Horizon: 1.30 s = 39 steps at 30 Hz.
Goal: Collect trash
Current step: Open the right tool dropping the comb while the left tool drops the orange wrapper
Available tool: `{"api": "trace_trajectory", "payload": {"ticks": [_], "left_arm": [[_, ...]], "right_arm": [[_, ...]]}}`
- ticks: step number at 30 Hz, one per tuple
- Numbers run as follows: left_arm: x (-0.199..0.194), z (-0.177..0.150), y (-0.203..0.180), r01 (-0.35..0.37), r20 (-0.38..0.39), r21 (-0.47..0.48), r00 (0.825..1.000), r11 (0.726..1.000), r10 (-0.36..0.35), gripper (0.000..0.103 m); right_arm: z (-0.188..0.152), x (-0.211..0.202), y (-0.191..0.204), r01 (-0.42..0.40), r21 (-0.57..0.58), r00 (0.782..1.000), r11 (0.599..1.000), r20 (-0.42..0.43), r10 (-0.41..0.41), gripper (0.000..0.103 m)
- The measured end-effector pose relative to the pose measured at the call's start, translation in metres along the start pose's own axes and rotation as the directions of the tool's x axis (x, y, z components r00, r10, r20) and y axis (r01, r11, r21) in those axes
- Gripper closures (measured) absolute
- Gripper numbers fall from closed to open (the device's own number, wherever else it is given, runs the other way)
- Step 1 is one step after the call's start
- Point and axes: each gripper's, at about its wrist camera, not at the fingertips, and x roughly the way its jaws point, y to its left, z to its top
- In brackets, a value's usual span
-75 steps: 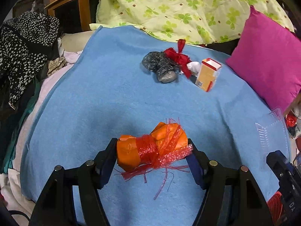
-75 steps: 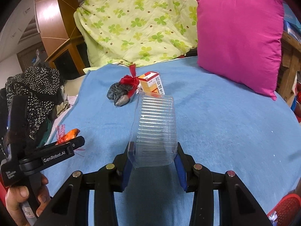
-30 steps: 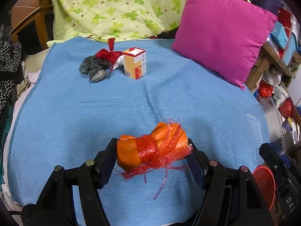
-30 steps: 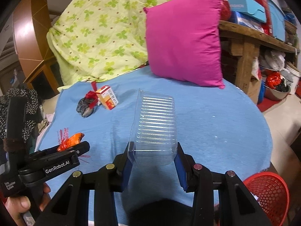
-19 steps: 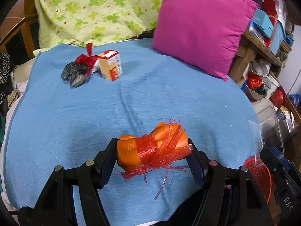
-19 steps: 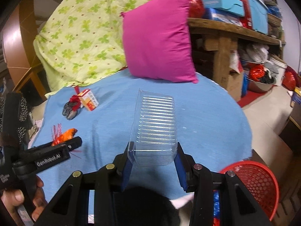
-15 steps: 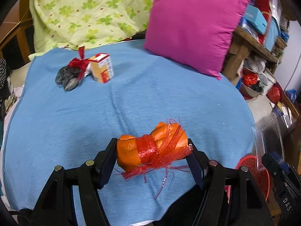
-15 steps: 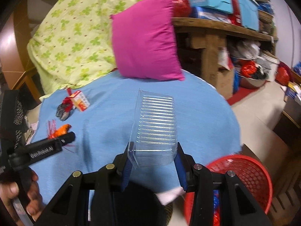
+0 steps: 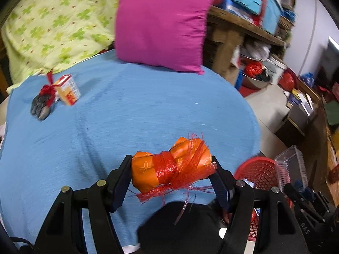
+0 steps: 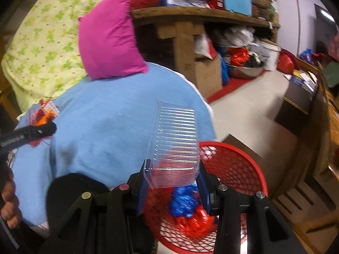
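My left gripper (image 9: 171, 173) is shut on an orange wrapper bundle tied with red mesh ribbon (image 9: 169, 169), above the near edge of the blue bed cover (image 9: 137, 110). A clear ribbed plastic container (image 10: 175, 146) is clamped in my right gripper (image 10: 172, 187), which hangs over the near rim of a red mesh basket (image 10: 239, 169). That basket (image 9: 256, 169) holds red and blue scraps (image 10: 186, 203). On the far left of the cover lie a small orange-and-white carton (image 9: 68, 92) and a grey lump with a red bow (image 9: 42, 103).
A magenta pillow (image 9: 161, 25) and a green floral quilt (image 9: 53, 25) lie at the back of the bed. A cluttered wooden shelf (image 10: 201, 14), a cardboard box (image 10: 207, 74) and bags stand to the right. Bare floor (image 10: 254, 110) lies beyond the basket.
Both grippers have swung to the right across the bed with their loads still held. The red basket has come into view, and now sits directly under the right gripper's container.
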Motion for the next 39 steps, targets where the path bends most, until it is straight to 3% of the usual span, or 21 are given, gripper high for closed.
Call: {"api": "trace_trajectory", "payload": {"ticks": [15, 24, 25, 26, 27, 39], "left_arm": [[0.011, -0.003, -0.06, 0.081, -0.042, 0.101, 0.996, 0.992, -0.077, 0.032], [0.02, -0.006, -0.08, 0.107, -0.071, 0.141, 0.993, 0.984, -0.097, 0.032], [0.021, -0.007, -0.082, 0.111, -0.076, 0.145, 0.992, 0.983, -0.101, 0.032], [0.021, -0.007, -0.084, 0.115, -0.08, 0.149, 0.991, 0.982, -0.104, 0.032], [0.023, -0.008, -0.086, 0.118, -0.085, 0.154, 0.991, 0.981, -0.106, 0.032], [0.043, -0.019, -0.119, 0.192, -0.172, 0.206, 0.972, 0.959, -0.157, 0.032]], "right_arm": [[-0.024, 0.018, -0.054, 0.079, 0.069, 0.995, 0.994, -0.07, -0.074, 0.06], [-0.044, 0.034, -0.069, 0.099, 0.119, 0.978, 0.988, -0.195, -0.075, 0.057], [-0.045, 0.036, -0.071, 0.11, 0.122, 0.974, 0.986, -0.21, -0.082, 0.046], [-0.046, 0.037, -0.071, 0.115, 0.125, 0.972, 0.985, -0.217, -0.086, 0.025], [-0.046, 0.037, -0.073, 0.119, 0.13, 0.972, 0.984, -0.217, -0.089, 0.018], [-0.028, 0.003, -0.084, 0.159, 0.158, 0.986, 0.974, -0.067, -0.15, 0.015]]}}
